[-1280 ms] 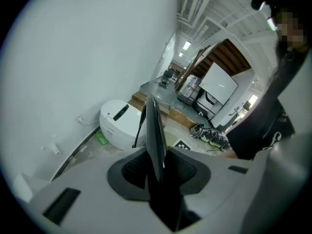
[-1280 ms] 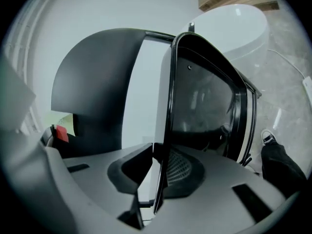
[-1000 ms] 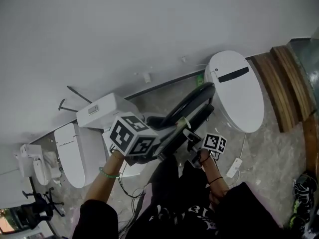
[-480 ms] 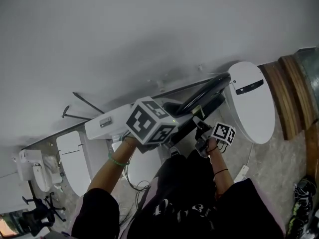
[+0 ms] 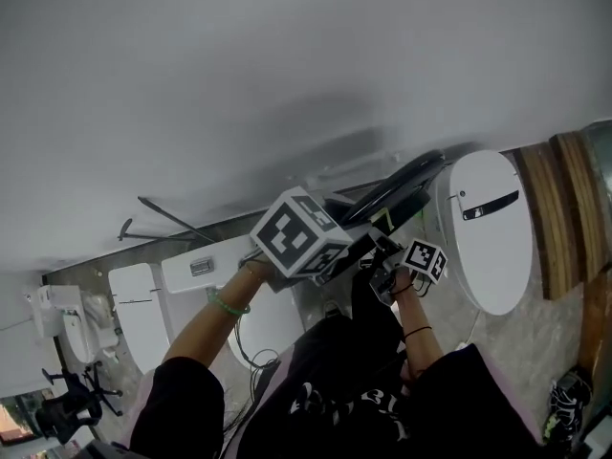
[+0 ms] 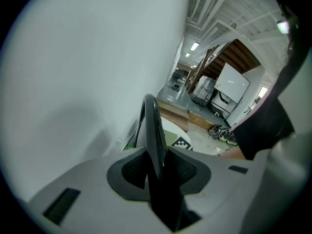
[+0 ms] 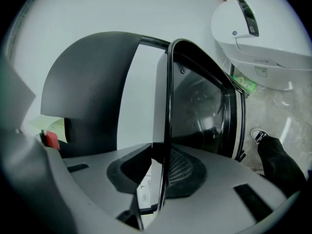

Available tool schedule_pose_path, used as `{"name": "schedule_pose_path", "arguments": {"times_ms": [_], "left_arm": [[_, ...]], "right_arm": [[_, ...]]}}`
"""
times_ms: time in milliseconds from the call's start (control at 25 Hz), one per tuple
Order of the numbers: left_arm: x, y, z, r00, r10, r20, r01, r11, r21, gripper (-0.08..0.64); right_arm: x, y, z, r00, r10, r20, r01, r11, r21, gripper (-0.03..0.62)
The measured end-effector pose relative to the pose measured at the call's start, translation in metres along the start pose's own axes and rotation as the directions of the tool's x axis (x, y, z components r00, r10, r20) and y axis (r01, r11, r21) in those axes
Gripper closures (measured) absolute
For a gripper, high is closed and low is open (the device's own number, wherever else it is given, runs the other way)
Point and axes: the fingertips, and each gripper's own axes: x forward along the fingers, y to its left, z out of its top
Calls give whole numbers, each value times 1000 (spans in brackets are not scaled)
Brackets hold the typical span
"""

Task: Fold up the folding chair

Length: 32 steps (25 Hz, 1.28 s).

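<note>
Flat-folded black folding chair [image 5: 400, 187], long axis slanting up-right toward the wall [image 5: 287, 65], left hand-held gripper [image 6: 158, 172] clamped on its edge, right hand-held gripper [image 7: 163, 177] clamped on its thin frame

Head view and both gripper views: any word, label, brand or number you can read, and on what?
Nothing reads clearly in any view.
White print on the person's black shirt: cut off and blurred, unreadable.
Small print on the white toilet: too small to read.
Green sticker beneath it: blurred, unreadable.
Marker cube: black-and-white squares only, no letters.
</note>
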Motion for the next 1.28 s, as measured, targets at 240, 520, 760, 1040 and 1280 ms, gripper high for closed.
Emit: {"name": "schedule_pose_path", "arguments": {"times_ms": [240,520,760,1040,1280], "left_arm": [[20,53,29,999,18,-44,-19,1000,-20,460],[42,108,52,996,25,-83,-27,999,-24,460],[54,152,71,996,30,-90,-35,998,-51,460],[48,182,76,997,20,-73,-25,998,-61,460],[46,202,77,997,33,-66,-34,999,-20,459]], "right_arm": [[40,-3,47,998,-26,-50,28,999,26,518],[79,-10,88,997,-51,-55,54,997,59,518],[112,-11,118,997,-51,-56,54,997,61,518],[132,-2,124,999,-14,-45,17,997,70,518],[146,-1,125,998,-29,-50,32,997,68,518]]}}
